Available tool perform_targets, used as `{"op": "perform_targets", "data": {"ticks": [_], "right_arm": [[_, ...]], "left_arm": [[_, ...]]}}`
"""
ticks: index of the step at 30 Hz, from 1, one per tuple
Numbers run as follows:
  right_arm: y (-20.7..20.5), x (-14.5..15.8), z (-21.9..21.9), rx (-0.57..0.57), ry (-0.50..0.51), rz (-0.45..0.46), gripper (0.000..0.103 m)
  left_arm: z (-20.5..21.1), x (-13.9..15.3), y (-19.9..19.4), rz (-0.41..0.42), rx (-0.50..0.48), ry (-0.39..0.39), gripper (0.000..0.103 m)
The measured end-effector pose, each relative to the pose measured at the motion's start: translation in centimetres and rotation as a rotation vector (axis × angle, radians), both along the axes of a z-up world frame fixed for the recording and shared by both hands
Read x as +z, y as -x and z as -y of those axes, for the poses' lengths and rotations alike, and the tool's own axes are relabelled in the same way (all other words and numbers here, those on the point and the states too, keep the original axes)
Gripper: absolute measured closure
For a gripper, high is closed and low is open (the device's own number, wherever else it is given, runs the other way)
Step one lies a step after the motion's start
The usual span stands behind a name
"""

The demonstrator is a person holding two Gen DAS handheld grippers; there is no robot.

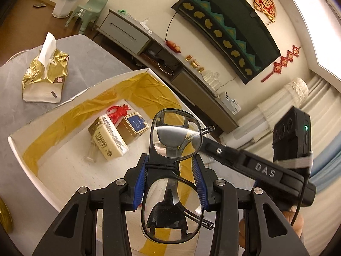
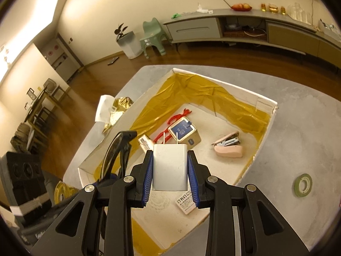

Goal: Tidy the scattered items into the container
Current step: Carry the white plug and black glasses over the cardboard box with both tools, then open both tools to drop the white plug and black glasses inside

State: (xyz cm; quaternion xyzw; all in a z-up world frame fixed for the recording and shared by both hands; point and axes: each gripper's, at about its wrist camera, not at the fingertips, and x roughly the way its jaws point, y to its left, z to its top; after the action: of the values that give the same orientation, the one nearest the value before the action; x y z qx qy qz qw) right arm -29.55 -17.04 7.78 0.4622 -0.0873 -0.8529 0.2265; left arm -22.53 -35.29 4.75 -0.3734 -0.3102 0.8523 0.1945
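Left wrist view: both grippers loaded over the box

The left gripper (image 1: 170,175) has its blue ribbed pads clamped on the bridge of black-framed eyeglasses (image 1: 174,149), held above the white cardboard box (image 1: 42,128) with gold foil lining. The right gripper (image 2: 170,170) pinches a smooth white plug charger (image 2: 170,166), prongs forward, over the same box. Inside lie a pink stapler (image 2: 229,146), a gold tin (image 2: 184,133) and a red figure (image 2: 179,116). Release appears next: lower gently, then part the jaws. A green tape roll (image 2: 303,184) waits on the grey table (image 2: 298,128).

Black-framed glasses (image 1: 173,170) clamped upright; white charger (image 2: 169,167) prongs forward; both above gold-lined box (image 2: 226,91).
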Motion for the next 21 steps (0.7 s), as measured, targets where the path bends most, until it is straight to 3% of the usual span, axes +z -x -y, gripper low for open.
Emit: {"op": "perform_targets", "data": {"ticks": [12, 14, 16, 21], "right_arm": [[2.5, -1.3, 1.8, 0.008, -0.096, 0.025, 0.069], [2.8, -1.4, 2.0, 0.009, -0.125, 0.016, 0.068], [2.7, -1.5, 1.7, 0.008, -0.116, 0.012, 0.062], [1.6, -1.6, 0.7, 0.000, -0.077, 0.014, 0.062]], "left_arm": [[0.6, -0.3, -0.3, 0.031, 0.048, 0.023, 0.060], [0.4, -0.5, 0.0, 0.051, 0.037, 0.024, 0.057], [0.7, -0.6, 0.0, 0.054, 0.051, 0.016, 0.056], [1.9, 0.0, -0.1, 0.026, 0.102, 0.016, 0.056]]}}
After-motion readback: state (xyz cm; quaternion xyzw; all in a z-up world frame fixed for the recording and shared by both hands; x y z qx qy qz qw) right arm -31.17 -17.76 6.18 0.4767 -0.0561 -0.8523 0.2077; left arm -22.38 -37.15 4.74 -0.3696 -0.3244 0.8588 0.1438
